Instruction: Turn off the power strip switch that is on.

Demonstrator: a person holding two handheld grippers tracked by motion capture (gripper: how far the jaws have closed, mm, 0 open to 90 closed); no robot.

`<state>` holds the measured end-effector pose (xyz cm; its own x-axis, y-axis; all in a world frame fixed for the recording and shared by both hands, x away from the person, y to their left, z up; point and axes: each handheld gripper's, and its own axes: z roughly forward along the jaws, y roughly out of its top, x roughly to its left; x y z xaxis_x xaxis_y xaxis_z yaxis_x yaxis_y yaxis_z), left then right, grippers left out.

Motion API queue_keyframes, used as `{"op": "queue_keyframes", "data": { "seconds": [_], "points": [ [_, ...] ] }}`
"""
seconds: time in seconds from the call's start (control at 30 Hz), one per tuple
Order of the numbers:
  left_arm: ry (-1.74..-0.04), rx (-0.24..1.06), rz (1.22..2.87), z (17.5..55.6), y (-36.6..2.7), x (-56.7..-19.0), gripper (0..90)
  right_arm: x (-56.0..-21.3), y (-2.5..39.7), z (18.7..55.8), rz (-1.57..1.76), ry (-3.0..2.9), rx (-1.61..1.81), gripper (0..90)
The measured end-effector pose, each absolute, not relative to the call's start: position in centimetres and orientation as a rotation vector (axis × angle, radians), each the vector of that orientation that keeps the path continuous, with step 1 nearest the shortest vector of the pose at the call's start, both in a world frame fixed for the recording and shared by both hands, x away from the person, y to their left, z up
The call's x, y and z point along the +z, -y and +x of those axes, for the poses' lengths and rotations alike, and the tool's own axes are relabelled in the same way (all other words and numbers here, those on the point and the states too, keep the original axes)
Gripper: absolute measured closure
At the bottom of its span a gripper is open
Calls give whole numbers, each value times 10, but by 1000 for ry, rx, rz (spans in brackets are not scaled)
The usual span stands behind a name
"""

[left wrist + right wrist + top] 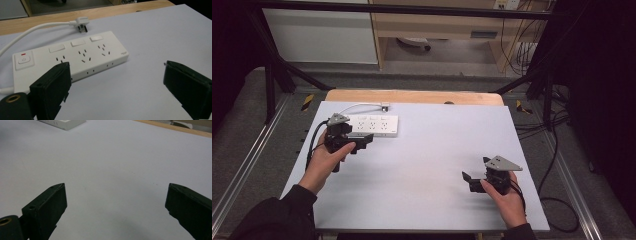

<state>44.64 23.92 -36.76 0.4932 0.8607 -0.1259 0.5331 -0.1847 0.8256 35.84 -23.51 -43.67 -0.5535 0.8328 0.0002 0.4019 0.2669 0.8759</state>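
Observation:
A white power strip with three socket groups and a power button lies flat at the back left of the white table sheet. Its white cable ends in a loose plug just behind it. The left gripper view shows the strip and the plug up close. My left gripper hovers at the strip's near edge, its jaws wide open and empty. My right gripper sits at the front right over bare sheet, jaws also wide apart and empty. A corner of the strip shows far off.
A wooden table edge runs along the back of the sheet. Black frame bars stand at the back left and right. Loose cables lie on the floor to the right.

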Motion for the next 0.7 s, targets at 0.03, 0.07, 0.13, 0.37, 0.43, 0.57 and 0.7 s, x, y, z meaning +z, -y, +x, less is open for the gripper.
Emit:
{"op": "queue_keyframes", "data": {
  "seconds": [0.03,0.07,0.13,0.37,0.43,0.57,0.7],
  "points": [
    [-1161,464,1855,448,-240,-367,81,-437,235,359,1113,-2074,1229,42],
    [-1160,457,1858,450,-240,-366,81,-437,235,359,1113,-2074,1229,42],
    [-1159,458,1864,455,-240,-364,80,-437,234,359,1108,-2078,1227,41],
    [-1167,465,1856,469,-237,-364,81,-438,234,360,1118,-2081,1214,41],
    [-1182,476,1866,472,-237,-365,80,-438,234,360,1115,-2081,1218,41],
    [-1206,485,1870,477,-241,-366,80,-437,233,359,1099,-2088,1219,41],
    [-1229,501,1855,484,-246,-366,81,-437,233,359,1099,-2096,1214,42]
  ]
}}
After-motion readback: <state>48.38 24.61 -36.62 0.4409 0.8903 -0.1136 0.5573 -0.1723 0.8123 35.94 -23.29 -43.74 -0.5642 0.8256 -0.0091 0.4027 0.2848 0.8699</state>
